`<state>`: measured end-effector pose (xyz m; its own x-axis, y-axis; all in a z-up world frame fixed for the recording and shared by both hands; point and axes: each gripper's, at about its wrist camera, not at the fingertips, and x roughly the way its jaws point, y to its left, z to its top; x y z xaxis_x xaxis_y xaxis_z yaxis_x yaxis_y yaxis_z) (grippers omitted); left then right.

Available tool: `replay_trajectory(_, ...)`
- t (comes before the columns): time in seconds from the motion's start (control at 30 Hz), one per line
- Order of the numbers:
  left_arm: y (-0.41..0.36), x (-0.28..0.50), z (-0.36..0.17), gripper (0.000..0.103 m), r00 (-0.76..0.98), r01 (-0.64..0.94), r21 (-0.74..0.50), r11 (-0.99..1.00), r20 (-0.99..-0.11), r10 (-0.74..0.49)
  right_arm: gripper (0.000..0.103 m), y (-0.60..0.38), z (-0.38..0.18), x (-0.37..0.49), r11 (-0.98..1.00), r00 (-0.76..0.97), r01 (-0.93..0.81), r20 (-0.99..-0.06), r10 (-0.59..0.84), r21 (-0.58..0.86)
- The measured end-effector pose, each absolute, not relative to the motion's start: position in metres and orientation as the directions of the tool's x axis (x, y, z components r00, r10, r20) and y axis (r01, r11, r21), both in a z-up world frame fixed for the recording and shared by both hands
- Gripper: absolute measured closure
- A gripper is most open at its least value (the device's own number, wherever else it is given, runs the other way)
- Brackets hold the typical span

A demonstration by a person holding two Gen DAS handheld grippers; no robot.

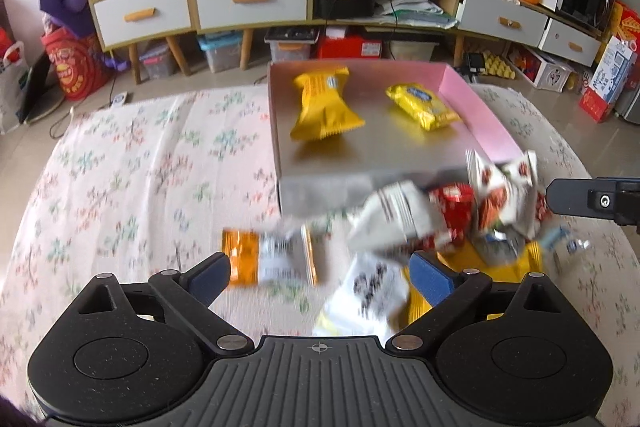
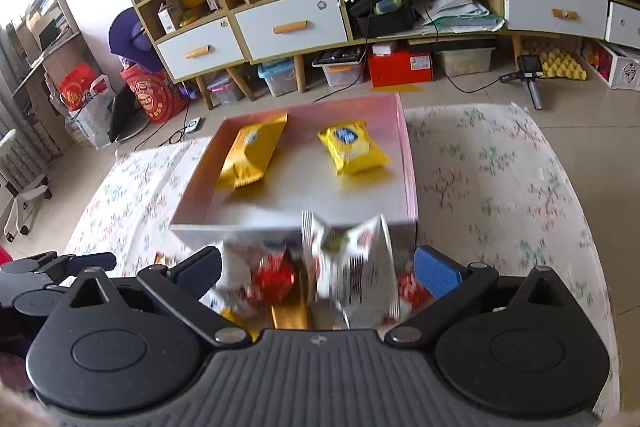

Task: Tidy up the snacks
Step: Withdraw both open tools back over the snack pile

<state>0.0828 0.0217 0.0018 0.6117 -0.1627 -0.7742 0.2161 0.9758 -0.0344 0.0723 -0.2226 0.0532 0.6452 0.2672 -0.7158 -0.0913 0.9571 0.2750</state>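
Lying on the flowered cloth [image 1: 120,167] of the worktop, the loose snacks form a blurred heap just in front of the pink box [image 1: 480,107]. On the left is an orange and white packet [image 1: 272,259], flat and alone; the left hand-held gripper [image 1: 320,273] hangs above it with its jaws wide apart, holding nothing. More to the right is the heap itself: a white striped packet [image 1: 396,215], a red wrapper [image 1: 456,203] and a crumpled white and red packet [image 1: 504,191]. The right hand-held gripper [image 2: 318,269] is over this heap, its jaws also wide apart, and no pad presses on anything. Inside the box two yellow packets already lie, a long one [image 1: 324,105] and a smaller one [image 1: 420,107], well apart. These packets look light, thin and slippery, and the content may break if squeezed hard. I think it is best to pinch one across its flat middle or by the sealed edge, and the lonely packet seems the easiest
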Motion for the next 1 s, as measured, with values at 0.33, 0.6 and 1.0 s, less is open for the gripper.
replay_trajectory(0.33, 0.032, 0.04, -0.019, 0.006, 0.603, 0.224, -0.03, 0.974, -0.781, -0.163, 0.0, -0.221, 0.029, 0.03, 0.973, 0.639, -0.06, -0.74, 0.208, 0.222)
replay_trajectory(0.6, 0.033, 0.019, -0.036, 0.006, 0.582, 0.252, -0.053, 0.966, -0.789, -0.196, 0.0, -0.216, 0.01, 0.004, 0.983, 0.636, -0.113, -0.749, 0.185, 0.146)
replay_trajectory(1.0, 0.029, 0.011, -0.045, 0.006, 0.62, 0.285, -0.08, 0.955, -0.745, -0.247, 0.0, -0.195, -0.015, -0.007, 0.979, 0.59, -0.179, -0.787, 0.183, 0.093)
